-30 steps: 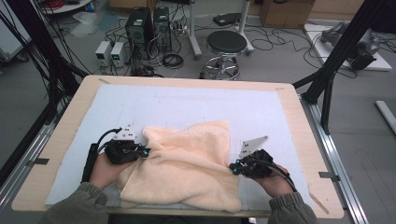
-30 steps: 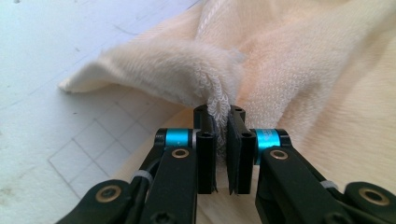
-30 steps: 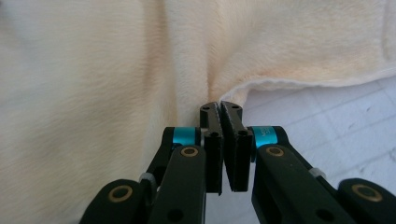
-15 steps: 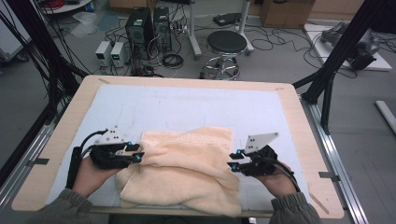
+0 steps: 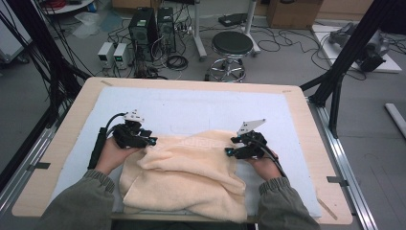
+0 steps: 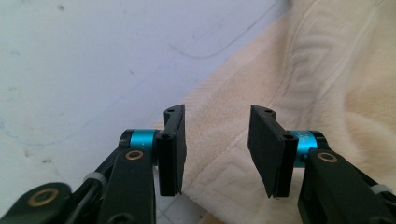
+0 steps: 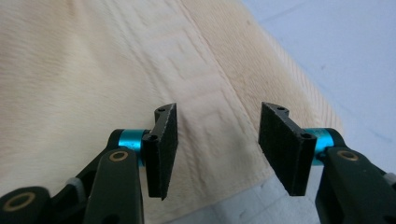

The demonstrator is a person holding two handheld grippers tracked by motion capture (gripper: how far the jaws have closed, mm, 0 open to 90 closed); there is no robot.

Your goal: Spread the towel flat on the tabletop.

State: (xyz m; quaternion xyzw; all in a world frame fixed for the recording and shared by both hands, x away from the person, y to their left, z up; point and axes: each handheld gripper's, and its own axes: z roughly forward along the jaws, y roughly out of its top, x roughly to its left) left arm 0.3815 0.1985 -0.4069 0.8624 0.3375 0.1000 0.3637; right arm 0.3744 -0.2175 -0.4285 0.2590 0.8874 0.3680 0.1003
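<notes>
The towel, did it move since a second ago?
Yes. The towel's far edge folded back toward the person, baring more of the white mat. Both grippers, left and right, have just opened off it.

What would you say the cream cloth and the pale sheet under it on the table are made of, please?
The cream cloth looks like terry cotton: a soft, looped pile and a woven key-pattern border band. The pale sheet seems a matte felt or foam mat, judging by its dull, slightly scuffed, line-marked surface; which of the two is unclear.

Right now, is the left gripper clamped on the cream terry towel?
No, the left gripper has its jaws apart, just opened, with the cream terry towel lying loose beneath the gap.
</notes>
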